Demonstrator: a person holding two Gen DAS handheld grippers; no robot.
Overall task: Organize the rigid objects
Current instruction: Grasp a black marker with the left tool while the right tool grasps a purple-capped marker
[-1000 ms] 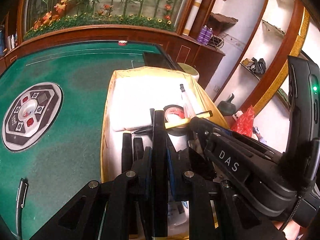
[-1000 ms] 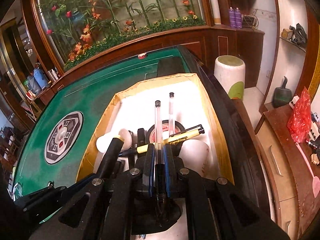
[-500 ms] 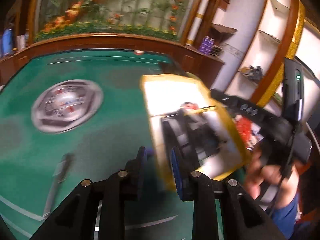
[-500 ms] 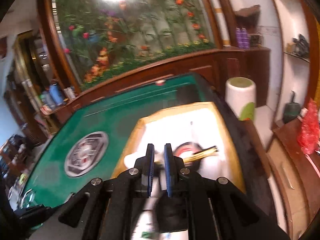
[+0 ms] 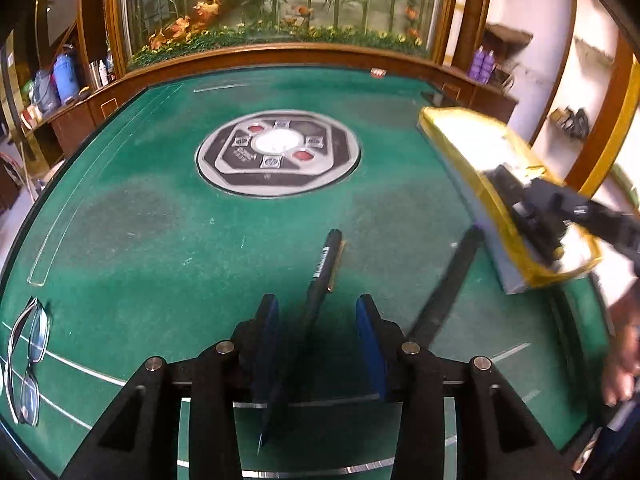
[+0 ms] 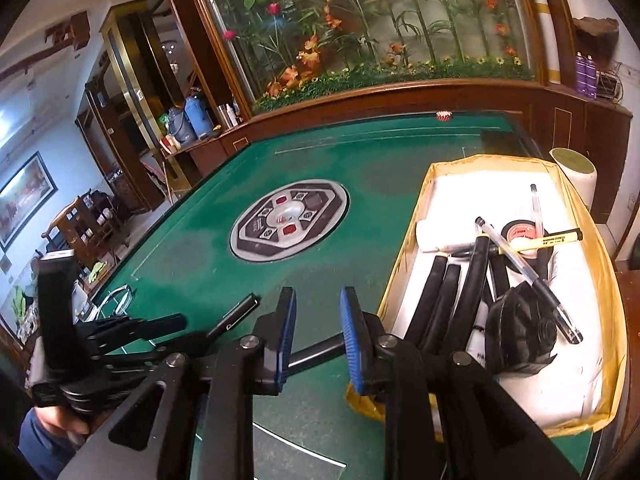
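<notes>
I found my left gripper (image 5: pixel 316 344) released, fingers spread either side of a black pen (image 5: pixel 320 268) lying on the green table (image 5: pixel 160 216) at lower centre. My right gripper (image 6: pixel 318 340) was likewise released, holding nothing, over the felt. Beyond it, at right of frame, the yellow-rimmed tray (image 6: pixel 404 256) held a clear pen (image 6: pixel 524 276), a yellow marker (image 6: pixel 548 239) and a tape roll (image 6: pixel 520 232). Glasses (image 5: pixel 28 356) lay lower left.

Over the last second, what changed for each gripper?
Left gripper let go its black stick in the tray, swung left and now sits open around the black pen on the felt. Right gripper released the clear pen into the tray and opened. Glasses untouched.
</notes>
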